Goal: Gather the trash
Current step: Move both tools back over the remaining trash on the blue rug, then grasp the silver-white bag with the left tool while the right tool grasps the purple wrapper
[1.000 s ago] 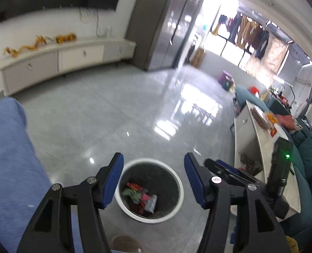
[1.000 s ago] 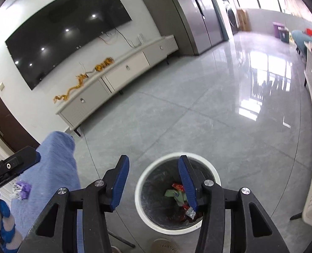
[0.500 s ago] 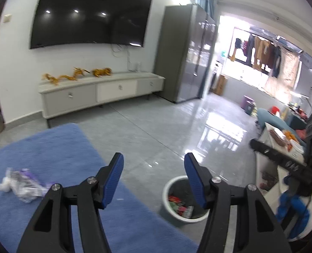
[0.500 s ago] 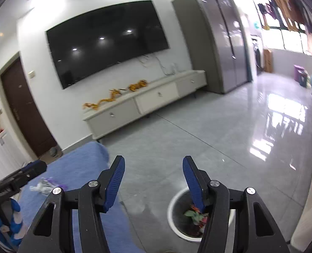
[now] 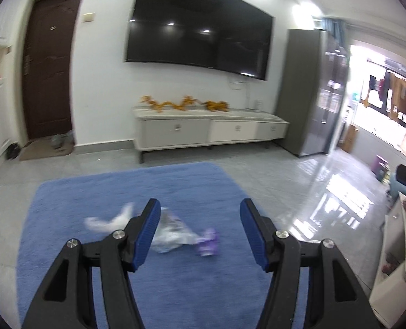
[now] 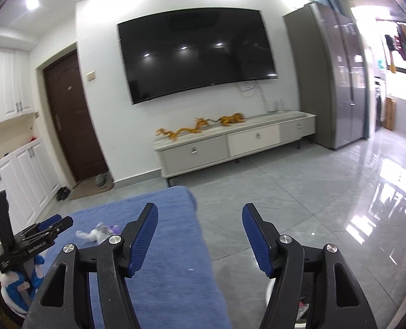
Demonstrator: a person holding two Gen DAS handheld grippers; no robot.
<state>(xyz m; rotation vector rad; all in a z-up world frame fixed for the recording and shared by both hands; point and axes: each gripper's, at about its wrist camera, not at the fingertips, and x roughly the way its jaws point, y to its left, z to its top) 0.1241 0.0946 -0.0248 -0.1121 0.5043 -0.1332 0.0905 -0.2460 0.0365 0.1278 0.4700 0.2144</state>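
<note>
A crumpled clear and purple plastic wrapper point(image 5: 181, 235) with a white tissue scrap point(image 5: 107, 222) lies on the blue rug point(image 5: 120, 192). My left gripper point(image 5: 198, 231) is open and empty above the rug, with the wrapper between and just beyond its fingers. My right gripper point(image 6: 198, 235) is open and empty over the rug's right edge. The wrapper also shows in the right wrist view point(image 6: 101, 230), to the left. A sliver of the white trash bin point(image 6: 270, 288) shows behind the right gripper's right finger. The left gripper's body point(image 6: 33, 244) shows at the left of the right wrist view.
A grey tiled floor point(image 6: 298, 192) lies to the right of the rug. A low TV cabinet point(image 5: 211, 131) stands against the far wall under a large TV point(image 5: 200, 44). A brown door point(image 5: 49, 65) is at the far left. A tall grey cabinet point(image 6: 337, 76) is at the right.
Both grippers have swung up and left, away from the trash bin, toward the rug. The wrapper has come into the middle of the left wrist view. Both stay open.
</note>
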